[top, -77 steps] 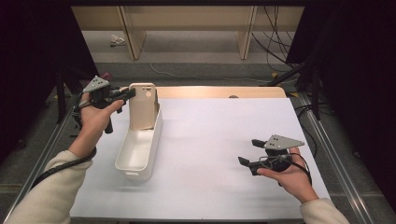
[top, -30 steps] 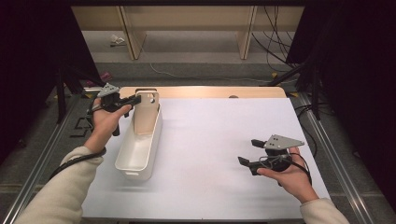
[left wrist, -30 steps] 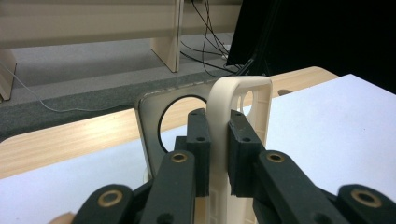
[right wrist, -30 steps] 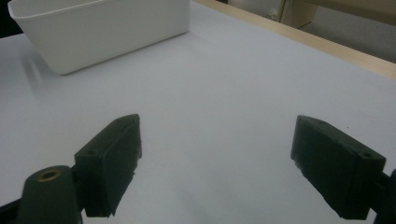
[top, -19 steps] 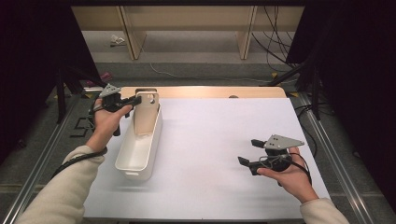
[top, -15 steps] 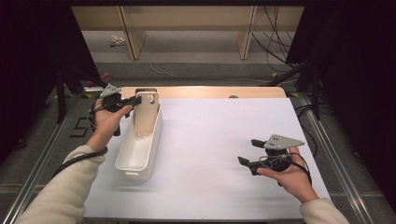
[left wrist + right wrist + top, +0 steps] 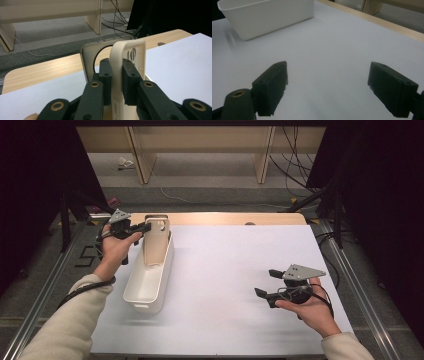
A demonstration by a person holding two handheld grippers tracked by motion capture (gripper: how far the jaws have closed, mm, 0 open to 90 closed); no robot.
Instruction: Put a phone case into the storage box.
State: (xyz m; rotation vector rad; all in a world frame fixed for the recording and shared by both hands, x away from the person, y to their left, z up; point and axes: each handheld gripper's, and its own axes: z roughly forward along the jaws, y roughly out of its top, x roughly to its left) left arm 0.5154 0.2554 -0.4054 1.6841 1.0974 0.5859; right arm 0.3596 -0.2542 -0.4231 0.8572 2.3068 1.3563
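The left gripper (image 7: 117, 82) pinches the rim of a beige phone case (image 7: 130, 53), which stands upright in the far end of the white bin (image 7: 150, 270), at about ten o'clock on the table (image 7: 235, 270). A second case (image 7: 87, 60) seems to lean behind it. To do this well, lower it straight and release only once it rests. The right gripper (image 7: 328, 87), jaws spread and empty, hovers at four o'clock, well clear; nothing blocks the way.

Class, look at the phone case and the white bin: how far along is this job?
Done: the phone case stands in the white bin, leaning at its far end. In hand: the left gripper is shut on the case's edge. Left: letting go; the right gripper waits open above the table.
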